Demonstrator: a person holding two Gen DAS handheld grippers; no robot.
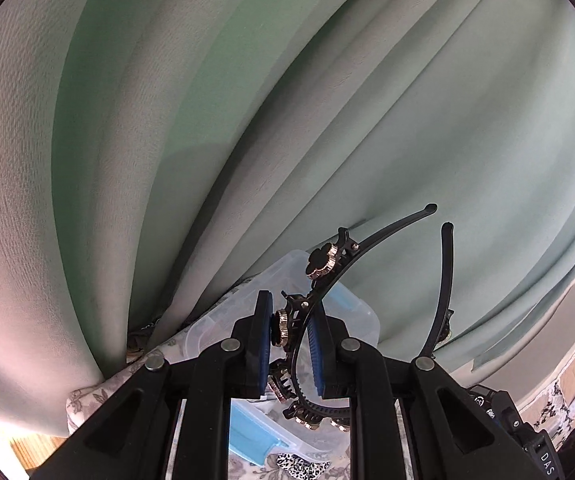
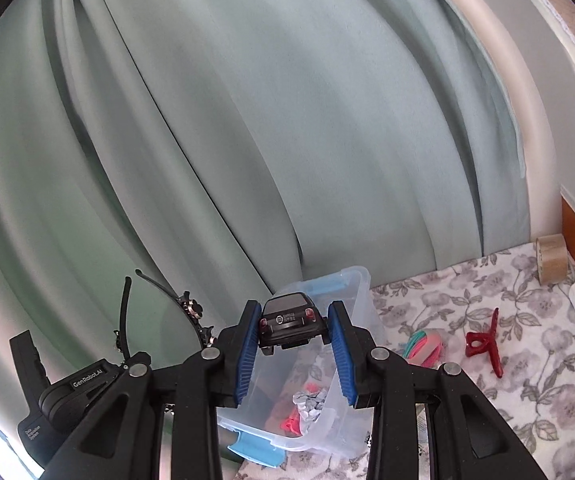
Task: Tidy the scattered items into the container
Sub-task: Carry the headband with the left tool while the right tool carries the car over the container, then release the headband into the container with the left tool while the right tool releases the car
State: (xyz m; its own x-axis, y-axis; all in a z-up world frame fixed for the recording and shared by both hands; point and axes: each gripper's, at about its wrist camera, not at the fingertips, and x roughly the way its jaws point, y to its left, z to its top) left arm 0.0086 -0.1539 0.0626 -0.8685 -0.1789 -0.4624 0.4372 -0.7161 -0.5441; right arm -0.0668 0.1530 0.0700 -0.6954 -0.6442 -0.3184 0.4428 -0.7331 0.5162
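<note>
My left gripper [image 1: 289, 344] is shut on a black headband with gold-rimmed flower clips [image 1: 319, 268], held up in the air above the clear plastic box [image 1: 361, 320]. The headband's two ends arch up and to the right. My right gripper [image 2: 293, 340] is shut on a small black toy car [image 2: 291, 318], seen from its rear, held above the clear box with blue latches [image 2: 357, 292]. Inside the box lie pink and grey small items [image 2: 305, 404]. The left gripper with the headband [image 2: 191, 312] shows at the left of the right wrist view.
A floral tablecloth [image 2: 487, 364] covers the table. On it lie a red claw clip [image 2: 485, 342], a bundle of pink and green hair ties [image 2: 425, 346] and a wooden block [image 2: 551, 258]. Green curtains [image 2: 287, 120] hang right behind the box. A leopard-print item [image 1: 301, 466] lies near the box.
</note>
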